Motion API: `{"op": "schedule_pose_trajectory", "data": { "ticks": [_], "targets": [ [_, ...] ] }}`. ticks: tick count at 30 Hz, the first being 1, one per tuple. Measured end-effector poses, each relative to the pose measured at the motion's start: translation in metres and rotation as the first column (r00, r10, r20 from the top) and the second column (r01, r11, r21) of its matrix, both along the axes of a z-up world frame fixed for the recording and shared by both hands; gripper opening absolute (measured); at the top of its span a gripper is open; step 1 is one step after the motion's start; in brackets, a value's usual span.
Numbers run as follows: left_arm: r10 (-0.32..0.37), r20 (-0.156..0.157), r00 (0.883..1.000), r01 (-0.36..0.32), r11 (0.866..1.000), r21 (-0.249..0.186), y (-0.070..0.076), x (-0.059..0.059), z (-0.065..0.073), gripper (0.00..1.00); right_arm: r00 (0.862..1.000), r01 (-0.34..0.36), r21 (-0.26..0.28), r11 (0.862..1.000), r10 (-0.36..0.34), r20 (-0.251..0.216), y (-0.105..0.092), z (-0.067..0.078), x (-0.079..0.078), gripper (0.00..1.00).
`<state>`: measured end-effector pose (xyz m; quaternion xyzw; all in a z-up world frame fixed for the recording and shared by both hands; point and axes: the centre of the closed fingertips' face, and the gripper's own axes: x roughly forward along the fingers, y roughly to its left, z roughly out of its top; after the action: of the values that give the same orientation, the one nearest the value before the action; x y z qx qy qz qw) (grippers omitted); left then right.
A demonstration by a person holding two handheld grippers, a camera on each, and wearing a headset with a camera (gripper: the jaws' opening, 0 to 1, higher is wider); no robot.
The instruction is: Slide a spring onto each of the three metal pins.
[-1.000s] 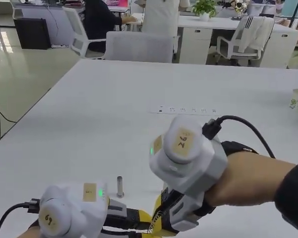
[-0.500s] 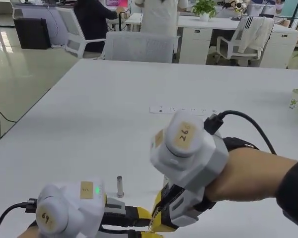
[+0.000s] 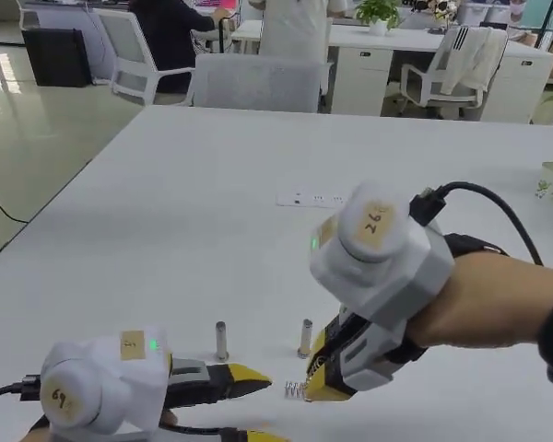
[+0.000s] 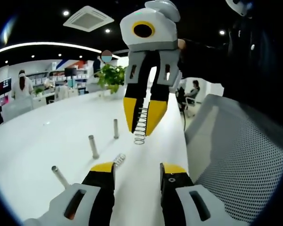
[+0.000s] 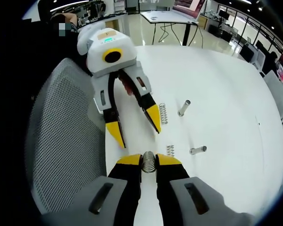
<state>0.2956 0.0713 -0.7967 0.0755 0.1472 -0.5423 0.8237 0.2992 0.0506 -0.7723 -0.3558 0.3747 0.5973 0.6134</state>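
Three short metal pins stand on the white table (image 3: 212, 203); in the left gripper view they are pin (image 4: 116, 128), pin (image 4: 93, 146) and pin (image 4: 59, 175). The head view has pin (image 3: 222, 341) and pin (image 3: 305, 338). My right gripper (image 5: 149, 161) is shut on a small spring (image 5: 149, 161), which hangs from its yellow jaws (image 3: 295, 390) just in front of the nearer pin. My left gripper (image 4: 137, 168) is open and holds nothing; it lies low at the table's near edge (image 3: 258, 405). Loose spring (image 5: 163, 113) and spring (image 5: 170, 150) lie on the table between the grippers.
A power strip (image 3: 311, 199) is set into the table's middle. A grey mesh chair back (image 4: 236, 155) is close under the grippers at the table's near edge. Office chairs (image 3: 258, 83), desks and people are beyond the far edge.
My right gripper has drawn up and to the right, away from the left one, with the spring in its jaws. A second pin has come into sight behind it. The head camera has shifted.
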Motion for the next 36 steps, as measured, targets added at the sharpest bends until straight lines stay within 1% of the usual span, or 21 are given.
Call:
{"op": "schedule_pose_trajectory", "data": {
  "ticks": [2, 4, 6, 11, 13, 17, 22, 27, 33, 36],
  "targets": [
    [0.018, -0.004, 1.0, -0.018, 1.0, -0.006, 0.003, 0.001, 0.0, 0.35, 1.0, 0.011, 0.0, 1.0, -0.011, 0.002, -0.004, 0.001, 0.003, 0.08],
    [0.044, -0.004, 0.999, -0.044, 0.999, -0.01, 0.008, 0.004, 0.0, 0.4, 1.0, 0.025, -0.004, 1.0, -0.025, 0.005, -0.009, 0.002, 0.006, 0.08],
    [0.065, -0.012, 0.998, -0.065, 0.998, -0.014, 0.013, 0.005, -0.001, 0.45, 0.999, 0.036, -0.007, 0.999, -0.036, 0.011, -0.013, 0.003, 0.009, 0.08],
    [0.104, -0.02, 0.994, -0.104, 0.994, -0.02, 0.023, 0.007, -0.002, 0.47, 0.998, 0.063, -0.01, 0.998, -0.063, 0.021, -0.024, 0.005, 0.017, 0.08],
    [0.123, -0.019, 0.992, -0.124, 0.992, -0.025, 0.028, 0.008, -0.002, 0.48, 0.997, 0.078, -0.009, 0.997, -0.078, 0.022, -0.03, 0.007, 0.02, 0.08],
    [0.162, -0.027, 0.986, -0.163, 0.986, -0.036, 0.038, 0.01, -0.003, 0.52, 0.993, 0.11, -0.011, 0.994, -0.11, 0.031, -0.042, 0.011, 0.029, 0.08],
    [0.194, -0.031, 0.98, -0.196, 0.98, -0.043, 0.046, 0.012, -0.002, 0.54, 0.99, 0.137, -0.015, 0.99, -0.136, 0.042, -0.053, 0.015, 0.037, 0.08],
    [0.22, -0.033, 0.975, -0.221, 0.974, -0.043, 0.054, 0.013, -0.003, 0.55, 0.987, 0.155, -0.031, 0.988, -0.153, 0.05, -0.064, 0.017, 0.045, 0.08],
    [0.239, -0.036, 0.97, -0.241, 0.97, -0.043, 0.059, 0.013, -0.004, 0.56, 0.98, 0.189, -0.055, 0.98, -0.186, 0.065, -0.081, 0.022, 0.061, 0.08],
    [0.241, -0.036, 0.97, -0.243, 0.969, -0.042, 0.059, 0.013, -0.004, 0.56, 0.977, 0.203, -0.082, 0.976, -0.197, 0.08, -0.09, 0.02, 0.071, 0.08]
  ]
}}
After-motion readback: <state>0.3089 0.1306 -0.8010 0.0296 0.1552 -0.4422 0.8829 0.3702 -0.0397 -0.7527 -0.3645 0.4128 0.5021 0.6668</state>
